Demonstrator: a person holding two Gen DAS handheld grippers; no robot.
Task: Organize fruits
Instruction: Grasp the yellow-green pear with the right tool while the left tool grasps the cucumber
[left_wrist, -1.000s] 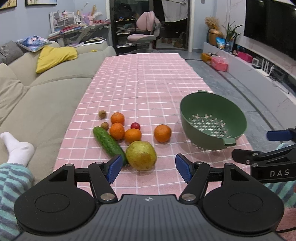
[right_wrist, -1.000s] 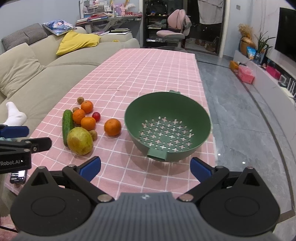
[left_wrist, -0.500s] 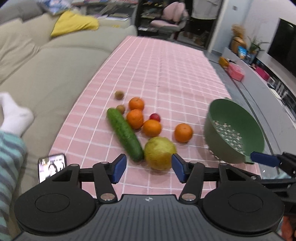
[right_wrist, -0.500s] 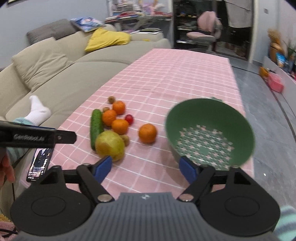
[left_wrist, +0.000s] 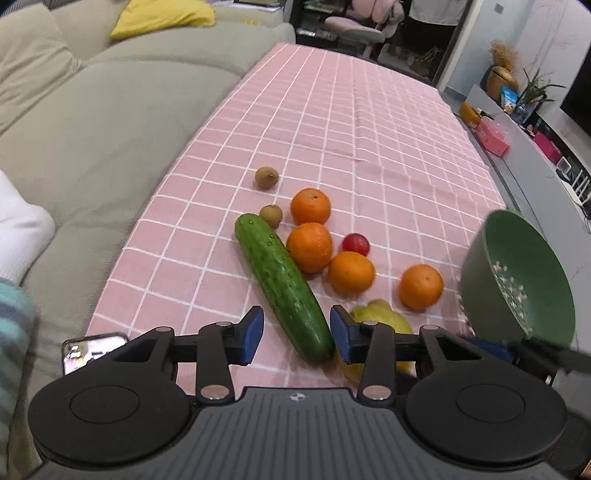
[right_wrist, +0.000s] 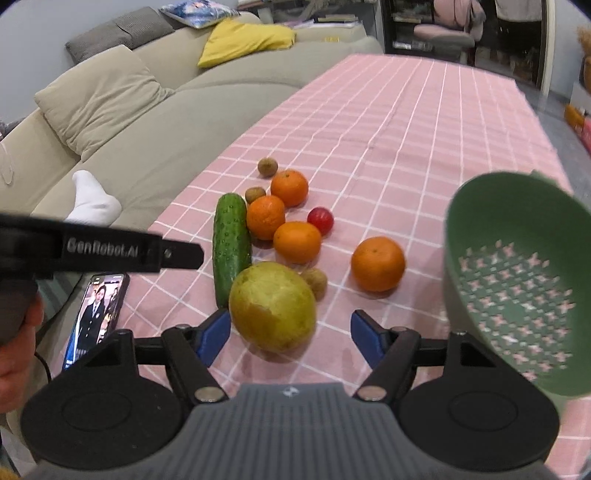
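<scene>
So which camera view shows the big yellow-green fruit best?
The right wrist view: the yellow-green fruit shows nearly whole there, between the open fingers of the right hand-held gripper. In the left wrist view, only its top shows behind a finger of the left hand-held gripper.

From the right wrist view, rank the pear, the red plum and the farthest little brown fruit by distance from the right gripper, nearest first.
1. Pear: right at the right gripper, between its open fingers, nearer the left one.
2. Red plum: mid-table, just past the oranges, slightly right of centre.
3. Farthest brown fruit: at the back of the group, left of centre.
</scene>
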